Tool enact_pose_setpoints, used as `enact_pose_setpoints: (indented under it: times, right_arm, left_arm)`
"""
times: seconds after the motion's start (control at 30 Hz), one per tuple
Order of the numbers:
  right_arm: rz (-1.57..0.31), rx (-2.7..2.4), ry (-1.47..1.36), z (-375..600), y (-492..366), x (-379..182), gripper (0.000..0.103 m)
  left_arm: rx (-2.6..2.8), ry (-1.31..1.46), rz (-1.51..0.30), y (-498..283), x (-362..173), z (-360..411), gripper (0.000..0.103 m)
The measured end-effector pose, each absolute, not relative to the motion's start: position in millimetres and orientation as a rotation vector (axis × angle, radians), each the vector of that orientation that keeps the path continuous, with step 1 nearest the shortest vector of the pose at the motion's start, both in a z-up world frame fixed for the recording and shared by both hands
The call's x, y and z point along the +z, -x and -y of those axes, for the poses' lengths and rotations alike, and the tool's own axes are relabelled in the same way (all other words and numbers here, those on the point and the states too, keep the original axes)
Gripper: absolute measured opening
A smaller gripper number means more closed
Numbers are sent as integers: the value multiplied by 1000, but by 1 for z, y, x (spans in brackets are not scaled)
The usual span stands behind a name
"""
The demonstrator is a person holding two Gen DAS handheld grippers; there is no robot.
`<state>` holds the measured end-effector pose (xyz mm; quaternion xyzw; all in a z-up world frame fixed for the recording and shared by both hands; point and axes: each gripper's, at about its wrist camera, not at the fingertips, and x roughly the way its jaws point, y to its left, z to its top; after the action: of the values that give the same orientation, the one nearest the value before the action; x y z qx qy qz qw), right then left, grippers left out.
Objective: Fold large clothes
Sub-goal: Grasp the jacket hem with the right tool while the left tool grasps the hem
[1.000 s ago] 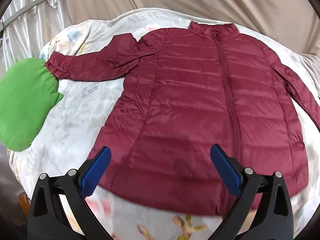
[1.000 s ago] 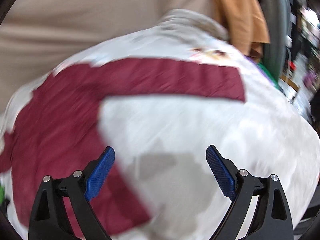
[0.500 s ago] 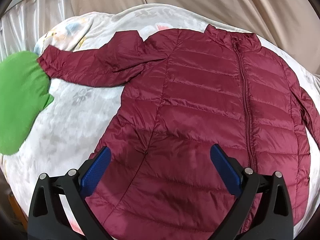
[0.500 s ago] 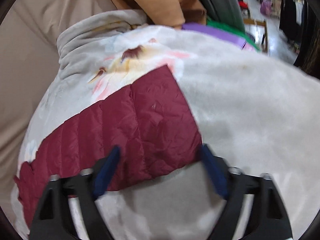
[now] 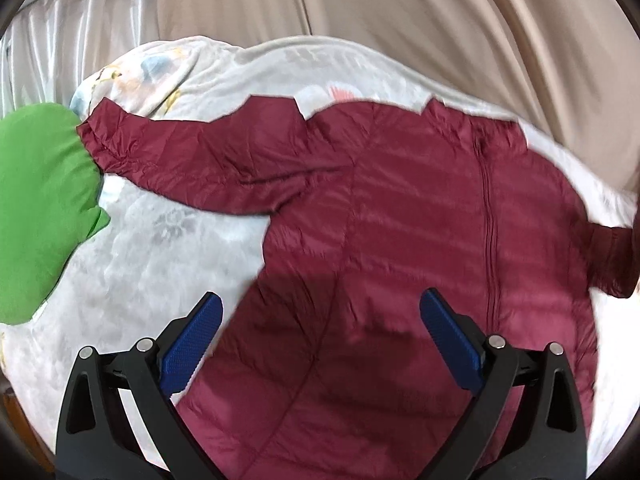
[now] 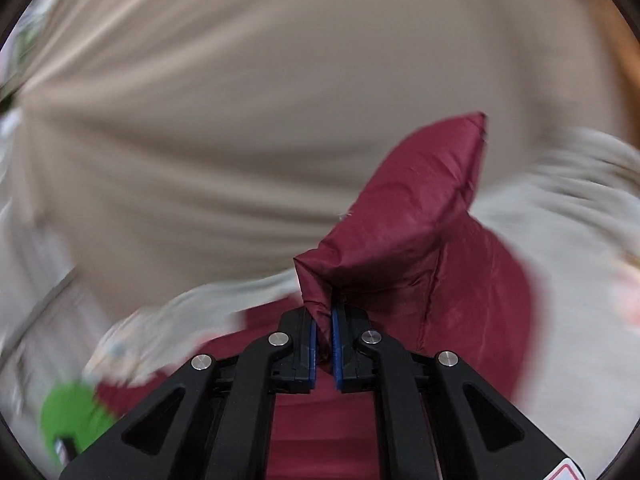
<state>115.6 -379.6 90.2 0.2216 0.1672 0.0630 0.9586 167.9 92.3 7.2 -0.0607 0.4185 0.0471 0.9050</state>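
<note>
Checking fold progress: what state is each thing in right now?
jacket: zipped, lying front-up on the blanket, unfolded.
far sleeve: stretched out flat.
near sleeve: cuff pinched, raised off the blanket.
left gripper: open, above the jacket.
right gripper: shut on the sleeve.

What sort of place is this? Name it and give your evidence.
Probably a bedroom or a clothes-sorting room: a maroon puffer jacket lies spread on a floral blanket, with beige curtains behind.

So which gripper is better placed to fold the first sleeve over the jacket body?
Right. The right gripper is already shut on the sleeve cuff, lifted off the blanket. The left gripper hangs open above the jacket, holding nothing.
</note>
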Motion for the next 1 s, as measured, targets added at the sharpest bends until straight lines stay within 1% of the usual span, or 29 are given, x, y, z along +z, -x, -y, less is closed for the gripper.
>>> enact_pose_setpoints:
  times: [0.07, 0.1, 0.13, 0.17, 0.2, 0.23, 0.3, 0.37, 0.4, 0.43, 0.5, 0.6, 0.67, 0.7, 0.73, 0.77, 0.8, 0.83, 0.87, 0.9, 0.97, 1.0]
  right_arm:
    - [-392, 282, -379, 303, -148, 84, 8]
    - [-438, 334, -339, 268, -162, 73, 12]
    - [-470, 358, -315, 248, -170, 63, 13]
    - [-530, 386, -275, 216, -183, 43, 18]
    - [-587, 402, -244, 192, -193, 19, 26]
    - [-650, 409, -205, 166, -197, -6, 28]
    - [-711, 387, -160, 146, -192, -38, 28]
    - [-758, 384, -197, 148, -179, -61, 34]
    - [-765, 376, -230, 157, -173, -65, 43]
    - [-765, 358, -265, 167, -168, -68, 50]
    - [-734, 296, -349, 205, -143, -70, 55]
    - [-720, 162, -439, 267, -114, -74, 55]
    - [-722, 60, -514, 314, -110, -77, 56]
    - [-723, 25, -546, 332, -109, -79, 56]
    - [-720, -13, -592, 353, -110, -82, 56]
    - [-715, -36, -628, 369, -109, -87, 56]
    - [-707, -66, -675, 386, -111, -90, 56]
    - [-703, -83, -705, 397, -112, -95, 56]
    - [-703, -111, -742, 409, -116, -99, 56]
    - [-704, -129, -756, 415, -121, -103, 53]
    - [-707, -138, -773, 419, -134, -106, 19]
    - [-704, -130, -775, 421, -139, -103, 5]
  left_arm:
    - [76, 172, -847, -176, 13, -104, 97]
    - [64, 198, -842, -181, 14, -110, 97]
    - [52, 219, -840, -186, 14, -115, 97]
    - [32, 249, -844, -194, 13, -121, 97]
    - [17, 271, -849, -200, 11, -124, 97]
    - [0, 292, -858, -207, 7, -127, 97]
    - [-26, 341, -901, -224, -7, -132, 97]
    - [-57, 394, -949, -242, -24, -131, 97]
    - [-73, 421, -964, -249, -31, -128, 97]
    - [-93, 441, -973, -253, -37, -125, 97]
    - [-125, 463, -1002, -264, -50, -112, 97]
    - [-160, 494, -1059, -277, -72, -89, 96]
    - [-165, 502, -1069, -285, -81, -76, 87]
    - [-168, 497, -1065, -286, -83, -72, 78]
    - [-172, 491, -1057, -289, -83, -68, 60]
    - [-192, 484, -1045, -293, -82, -64, 51]
    - [-217, 491, -1035, -296, -81, -63, 29]
    - [-242, 505, -1031, -299, -81, -62, 10]
    - [-262, 525, -1021, -304, -78, -63, 5]
    - [-259, 529, -998, -307, -73, -65, 4]
    - [-240, 498, -935, -312, -57, -69, 3]
    - [-233, 477, -888, -315, -45, -71, 3]
